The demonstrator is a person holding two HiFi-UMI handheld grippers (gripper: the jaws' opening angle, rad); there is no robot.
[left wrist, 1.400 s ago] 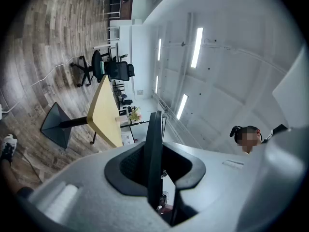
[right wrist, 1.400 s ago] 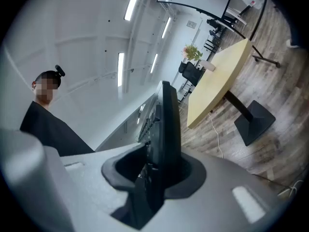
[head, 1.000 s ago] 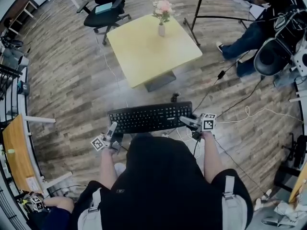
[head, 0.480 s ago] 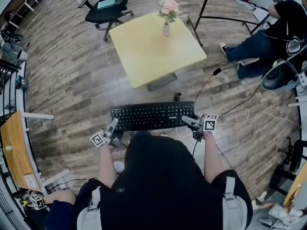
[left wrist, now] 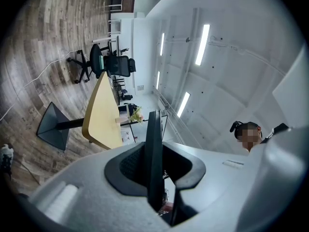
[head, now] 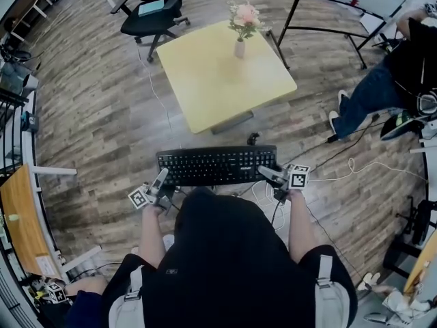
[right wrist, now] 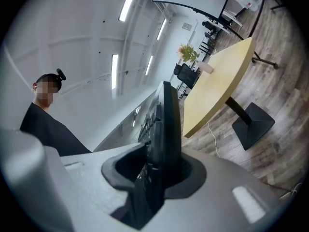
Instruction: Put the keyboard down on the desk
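Nearest, below the head view, are my forearms, each hand carrying a gripper. The left gripper (head: pixel 162 178) is closed to a narrow gap on the left short end of the keyboard (head: pixel 217 165), and the right gripper (head: pixel 263 172) is closed likewise on the right short end. Each gripper view shows the keyboard edge-on, standing between that gripper's dark pads (left wrist: pixel 126 164) with both pads pressed against it. The keyboard is black, keys up and roughly level. It spans from one gripper to the other in front of my body and is carried in the air above the wooden floor (head: pixel 102 115); it rests on nothing. Loose cables (head: pixel 355 161) lie on the floor to my right, near the right gripper. Beyond the keyboard, apart from it, stands the desk (head: pixel 225 74), a pale yellow square top on a single post with a dark flat base (head: pixel 229 120). Its near corner points toward the keyboard. On the far part of the desk an upright vase (head: pixel 240 48) holds pink flowers. Past the desk's far left corner is a black chair (head: pixel 153 9) on castors. At far right a seated person (head: pixel 410 60) in dark clothes is partly in view, beside the black legs of a board stand (head: pixel 321 27).
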